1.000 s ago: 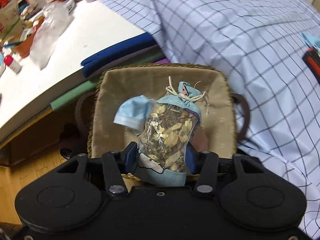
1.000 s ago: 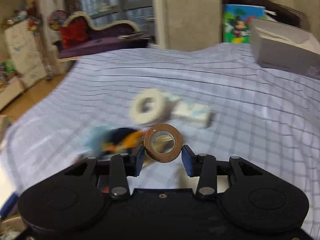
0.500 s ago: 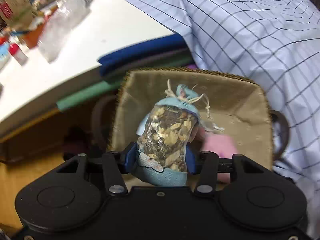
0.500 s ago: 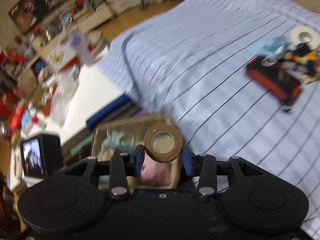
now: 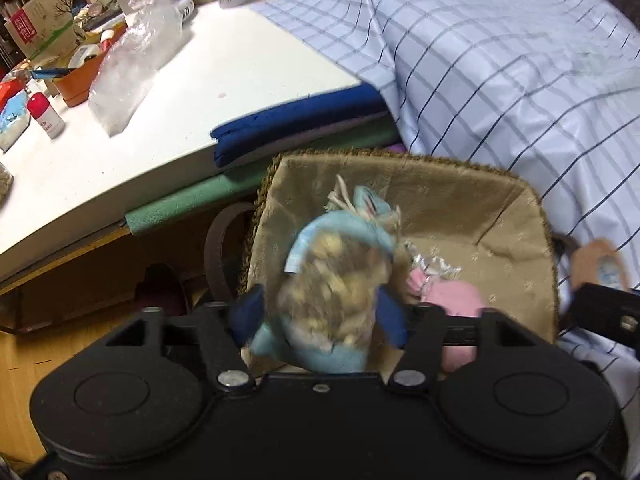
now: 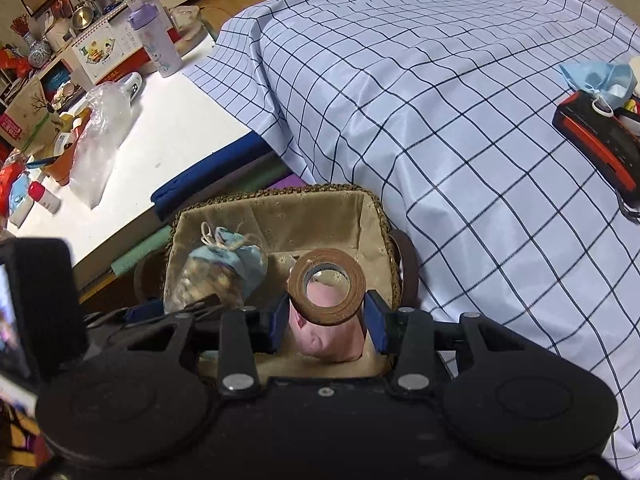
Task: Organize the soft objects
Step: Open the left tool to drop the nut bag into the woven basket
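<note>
I see a woven basket (image 6: 386, 216) lined with matt tan cloth. The sachet (image 6: 218, 272) pairs clear plastic with blue fabric. The checked sheet (image 6: 440, 80) shines faintly.

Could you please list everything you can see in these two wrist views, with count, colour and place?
sachet: one, light blue with dried filling, over the basket between the left gripper's pads
tape roll: one, brown, between the right gripper's pads above the basket
basket: one, woven, tan lining, below the table edge
pink item: one, in the basket
checked cloth: one, pale blue, draped right
face mask: one, blue, far right
red and black case: one, under the mask
plastic bag: one, clear, on the white table
left gripper: black, jaws just been opening
right gripper: black, jaws just been opening slightly
</note>
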